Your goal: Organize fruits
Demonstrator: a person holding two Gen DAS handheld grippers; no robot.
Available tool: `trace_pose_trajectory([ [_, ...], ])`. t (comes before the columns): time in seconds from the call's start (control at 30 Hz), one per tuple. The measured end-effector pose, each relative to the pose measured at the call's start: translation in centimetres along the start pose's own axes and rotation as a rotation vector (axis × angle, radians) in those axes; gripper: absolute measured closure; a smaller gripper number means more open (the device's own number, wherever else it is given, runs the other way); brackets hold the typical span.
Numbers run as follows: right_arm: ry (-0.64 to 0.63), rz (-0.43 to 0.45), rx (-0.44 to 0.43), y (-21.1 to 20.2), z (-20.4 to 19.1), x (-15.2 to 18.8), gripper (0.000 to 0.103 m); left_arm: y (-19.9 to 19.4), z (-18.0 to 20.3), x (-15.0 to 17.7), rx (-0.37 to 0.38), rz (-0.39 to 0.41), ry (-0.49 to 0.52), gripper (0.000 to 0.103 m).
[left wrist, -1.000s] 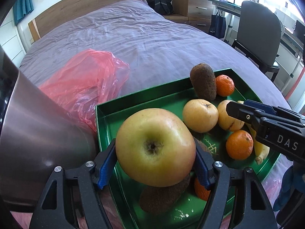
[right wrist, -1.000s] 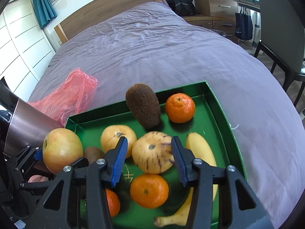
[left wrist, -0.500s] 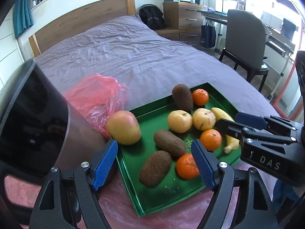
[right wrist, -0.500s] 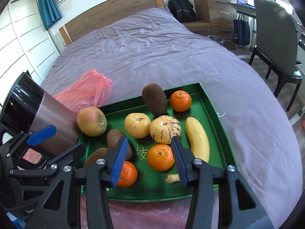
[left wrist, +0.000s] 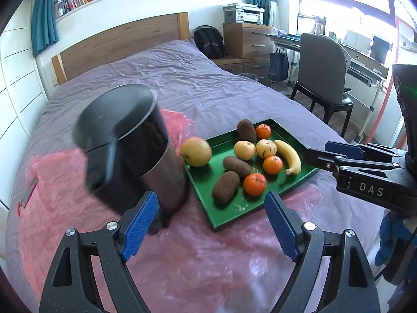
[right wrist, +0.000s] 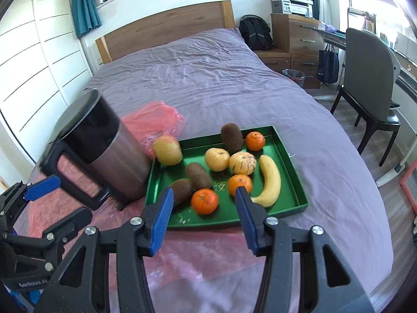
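Note:
A green tray [left wrist: 260, 206] [right wrist: 234, 223] lies on the bed and holds the fruit. A yellow-red apple [left wrist: 196, 151] [right wrist: 167, 150] rests in its far left corner. Beside it are brown fuzzy fruits [left wrist: 225, 186], tangerines [left wrist: 255, 184] [right wrist: 204, 200], a striped melon [right wrist: 242, 163] and a banana [left wrist: 288, 156] [right wrist: 269, 182]. My left gripper [left wrist: 211, 198] hangs above and short of the tray, its jaws opening with nothing between them. My right gripper [right wrist: 203, 190] is likewise back from the tray, its jaws opening and empty.
A steel bin with a black lid and handle [left wrist: 146, 161] [right wrist: 114, 161] stands just left of the tray. A red plastic bag [right wrist: 153, 122] lies behind it, and pink plastic sheet [left wrist: 208, 247] covers the near bed. A chair [right wrist: 370, 86] stands to the right.
The left gripper let go of the apple, which now sits in the tray's left corner. Both grippers drew back and up from the tray, and their jaws stand wider.

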State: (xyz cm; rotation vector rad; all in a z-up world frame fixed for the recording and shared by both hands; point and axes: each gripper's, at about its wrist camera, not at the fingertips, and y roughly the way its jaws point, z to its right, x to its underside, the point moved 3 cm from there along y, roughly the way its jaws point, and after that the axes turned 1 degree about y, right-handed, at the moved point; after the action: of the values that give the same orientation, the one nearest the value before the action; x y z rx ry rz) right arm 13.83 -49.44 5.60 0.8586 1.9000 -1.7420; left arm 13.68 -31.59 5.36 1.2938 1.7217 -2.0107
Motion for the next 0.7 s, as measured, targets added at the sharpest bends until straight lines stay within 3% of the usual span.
trace_pose_trajectory([
  [0.27, -0.062, 0.009, 0.01, -3.9, -5.2, 3.7, 0.011, -4.7, -5.0, 5.2, -0.026, 0.011, -0.037, 0.021],
  [0.33, -0.068, 0.011, 0.006, -4.5, -6.4, 4.6, 0.0, -5.7, -6.3, 6.7, -0.034, 0.011, -0.047, 0.021],
  [0.53, -0.098, 0.047, 0.034, -6.0, -9.8, 7.1, 0.0, -8.7, -10.2, 10.6, -0.047, 0.033, -0.103, 0.021],
  [0.7, -0.132, 0.093, 0.033, -7.2, -12.6, 9.0, 0.0, -11.7, -13.8, 13.7, -0.128, 0.065, -0.125, 0.021],
])
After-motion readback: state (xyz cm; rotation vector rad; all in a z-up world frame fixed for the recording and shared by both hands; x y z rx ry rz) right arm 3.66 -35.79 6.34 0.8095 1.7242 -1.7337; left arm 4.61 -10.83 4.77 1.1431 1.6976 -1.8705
